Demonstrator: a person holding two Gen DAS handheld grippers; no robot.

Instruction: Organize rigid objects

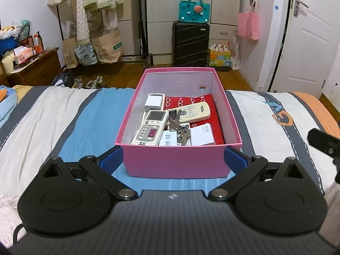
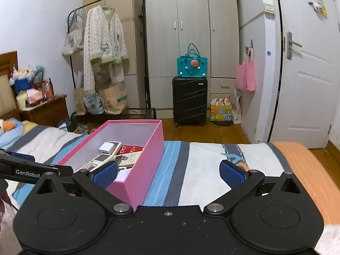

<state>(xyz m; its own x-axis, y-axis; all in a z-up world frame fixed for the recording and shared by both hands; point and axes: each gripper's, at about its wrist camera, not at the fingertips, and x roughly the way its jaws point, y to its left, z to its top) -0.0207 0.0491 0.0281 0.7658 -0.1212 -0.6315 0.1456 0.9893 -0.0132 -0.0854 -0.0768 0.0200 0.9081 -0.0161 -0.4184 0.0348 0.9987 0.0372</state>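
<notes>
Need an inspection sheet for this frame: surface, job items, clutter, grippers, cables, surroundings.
Surface: striped bed cover, soft, wrinkled.
Job's things: pink box open on the bed, holding a grey-buttoned remote, a TCL remote, keys, white chargers and a red pouch.
Clutter: nothing seen on the bed near the box; a blue bundle lies at its far left edge.
Grippers: left gripper open, its pads either side of the box's near end, contact unclear. Right gripper open, empty, straddling the box's near right corner.
Cables: nothing seen.
Surroundings: black suitcase, wardrobe, clothes rack, white door, cluttered nightstand.
</notes>
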